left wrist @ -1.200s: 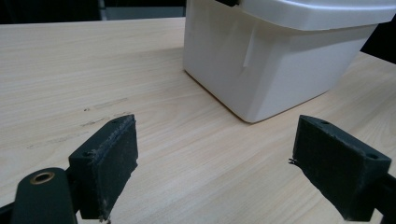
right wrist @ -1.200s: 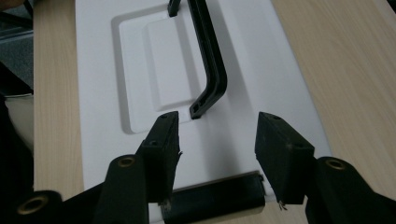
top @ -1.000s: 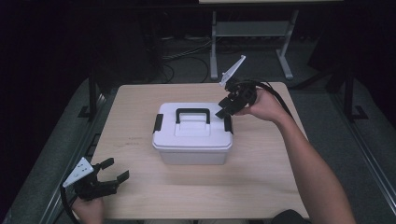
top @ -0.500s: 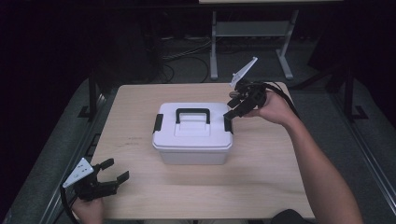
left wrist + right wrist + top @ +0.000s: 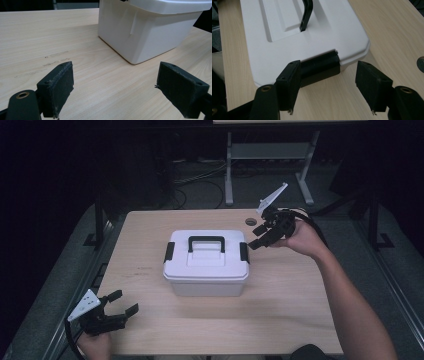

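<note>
My right gripper (image 5: pixel 328 87) spread, just opening, facing the box (image 5: pixel 206 265) latch (image 5: pixel 320 67), unlabelled lid, left gripper (image 5: pixel 115 87) open over bare table (image 5: pixel 280 315).

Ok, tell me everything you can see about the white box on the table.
The white box is a lidded storage bin that looks like smooth plastic, with rounded corners and walls tapering slightly toward the base. Its lid is on and carries a black carry handle folded flat in a recess. A black latch sits at each short end, the left latch and the right latch. It stands upright near the middle of the wooden table. The right gripper hangs beside the right latch, jaws apart, not touching it.
</note>
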Tool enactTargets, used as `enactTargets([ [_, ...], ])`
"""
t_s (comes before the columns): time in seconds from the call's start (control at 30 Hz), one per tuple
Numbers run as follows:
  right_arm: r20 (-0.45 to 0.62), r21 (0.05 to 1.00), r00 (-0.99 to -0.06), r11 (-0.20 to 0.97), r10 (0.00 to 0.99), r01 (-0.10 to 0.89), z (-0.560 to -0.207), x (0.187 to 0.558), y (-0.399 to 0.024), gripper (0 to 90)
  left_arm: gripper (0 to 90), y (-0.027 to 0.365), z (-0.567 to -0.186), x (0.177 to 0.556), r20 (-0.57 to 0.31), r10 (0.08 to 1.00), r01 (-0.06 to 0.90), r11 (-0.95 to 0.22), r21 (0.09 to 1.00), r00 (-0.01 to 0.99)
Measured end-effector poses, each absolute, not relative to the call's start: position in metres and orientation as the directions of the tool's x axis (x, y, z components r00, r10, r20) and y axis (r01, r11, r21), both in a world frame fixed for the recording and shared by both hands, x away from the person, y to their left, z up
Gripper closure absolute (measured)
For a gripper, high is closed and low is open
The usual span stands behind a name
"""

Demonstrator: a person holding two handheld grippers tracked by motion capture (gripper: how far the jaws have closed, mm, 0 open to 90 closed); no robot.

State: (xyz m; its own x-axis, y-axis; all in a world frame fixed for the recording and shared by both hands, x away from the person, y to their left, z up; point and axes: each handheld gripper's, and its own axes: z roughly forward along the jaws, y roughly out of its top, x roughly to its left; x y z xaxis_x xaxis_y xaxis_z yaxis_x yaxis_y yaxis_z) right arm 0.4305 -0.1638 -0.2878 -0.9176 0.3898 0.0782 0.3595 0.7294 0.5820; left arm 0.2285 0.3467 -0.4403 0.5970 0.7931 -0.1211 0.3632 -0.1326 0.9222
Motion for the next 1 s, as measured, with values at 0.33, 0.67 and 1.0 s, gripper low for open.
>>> enactTargets([
  [0.33, 0.092, 0.573, -0.903, 0.719, 0.42, 0.392, -0.295, 0.429, -0.182, 33.9, 13.1, 0.347, -0.44, 0.229, -0.12, 0.792, 0.359, -0.132, 0.924, 0.598],
  [0.67, 0.108, 0.565, -0.887, 0.706, 0.45, 0.427, -0.31, 0.422, -0.204, 34.0, 13.2, 0.346, -0.44, 0.228, -0.117, 0.792, 0.361, -0.137, 0.922, 0.599],
  [1.0, 0.124, 0.568, -0.867, 0.681, 0.483, 0.461, -0.326, 0.414, -0.227, 33.9, 13.1, 0.345, -0.44, 0.229, -0.113, 0.791, 0.359, -0.141, 0.922, 0.601],
])
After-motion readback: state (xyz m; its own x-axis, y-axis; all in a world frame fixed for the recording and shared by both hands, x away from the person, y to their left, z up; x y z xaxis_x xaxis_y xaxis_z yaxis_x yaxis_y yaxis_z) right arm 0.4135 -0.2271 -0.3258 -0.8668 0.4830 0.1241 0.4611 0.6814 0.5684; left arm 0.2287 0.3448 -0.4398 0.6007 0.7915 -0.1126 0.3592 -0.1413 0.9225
